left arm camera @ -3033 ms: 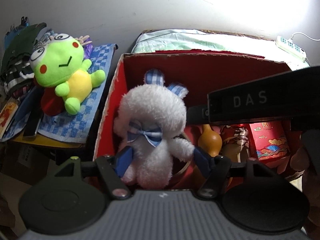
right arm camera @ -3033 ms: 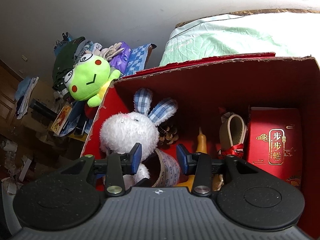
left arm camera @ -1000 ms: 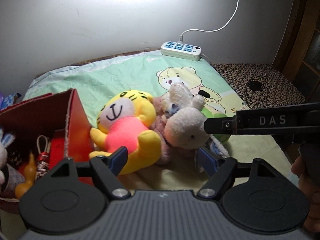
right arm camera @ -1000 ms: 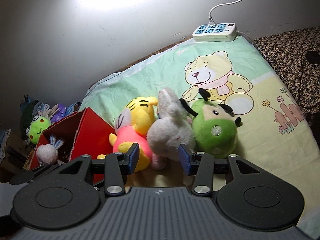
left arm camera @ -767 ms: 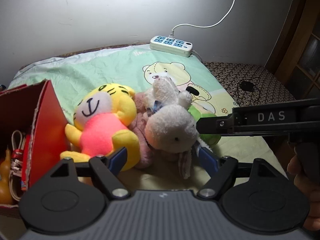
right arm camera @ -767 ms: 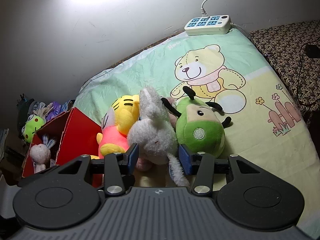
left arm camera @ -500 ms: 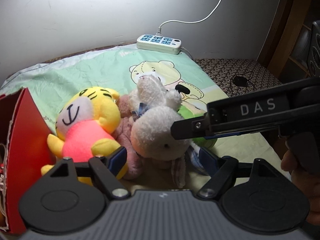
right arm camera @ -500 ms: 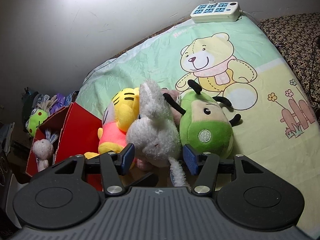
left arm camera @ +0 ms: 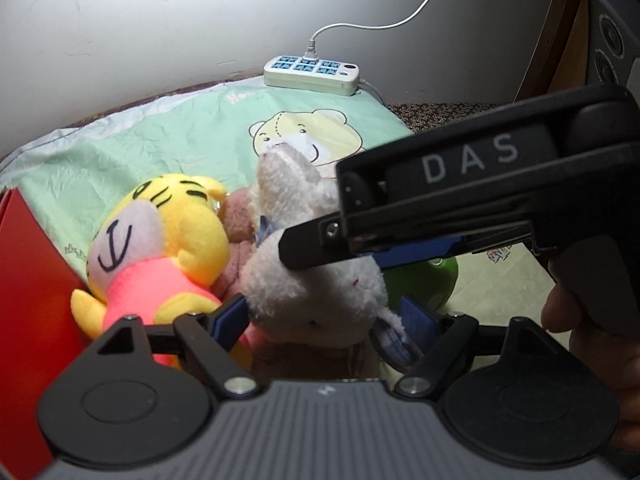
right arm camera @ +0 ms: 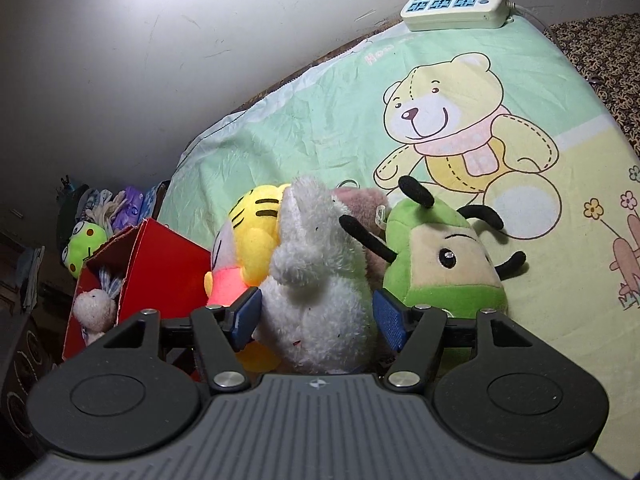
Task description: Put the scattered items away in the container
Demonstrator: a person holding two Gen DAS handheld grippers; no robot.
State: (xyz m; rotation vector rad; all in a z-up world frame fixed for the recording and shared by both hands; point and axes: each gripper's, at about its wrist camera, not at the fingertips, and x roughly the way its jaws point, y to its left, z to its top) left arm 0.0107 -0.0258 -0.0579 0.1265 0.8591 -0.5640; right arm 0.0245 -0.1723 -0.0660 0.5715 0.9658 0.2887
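Observation:
A white plush rabbit [left arm camera: 316, 292] lies on top of a pile of soft toys on the green bedsheet [right arm camera: 320, 120]. My left gripper [left arm camera: 324, 316] stands open, its blue pads on either side of the rabbit's body. My right gripper [right arm camera: 319, 318] straddles the same rabbit [right arm camera: 320, 280] and its jaws are opening. Its black housing [left arm camera: 460, 184] crosses the left wrist view above the rabbit. A yellow tiger plush [left arm camera: 160, 240] lies to the left, a green bee plush [right arm camera: 440, 264] to the right. The red box [right arm camera: 160, 256] holds a small white bunny [right arm camera: 96, 308].
A white power strip [right arm camera: 454, 6] with its cord lies at the far edge of the bed by the wall. A pinkish plush [right arm camera: 360, 200] sits behind the pile. A green frog toy [right arm camera: 84, 244] and clutter lie beyond the box. A hand [left arm camera: 568, 312] holds the right gripper.
Both grippers left the red box, swung over to the bed and came down around the white rabbit. The right gripper's jaws have spread wider, and its body now covers the green plush in the left view.

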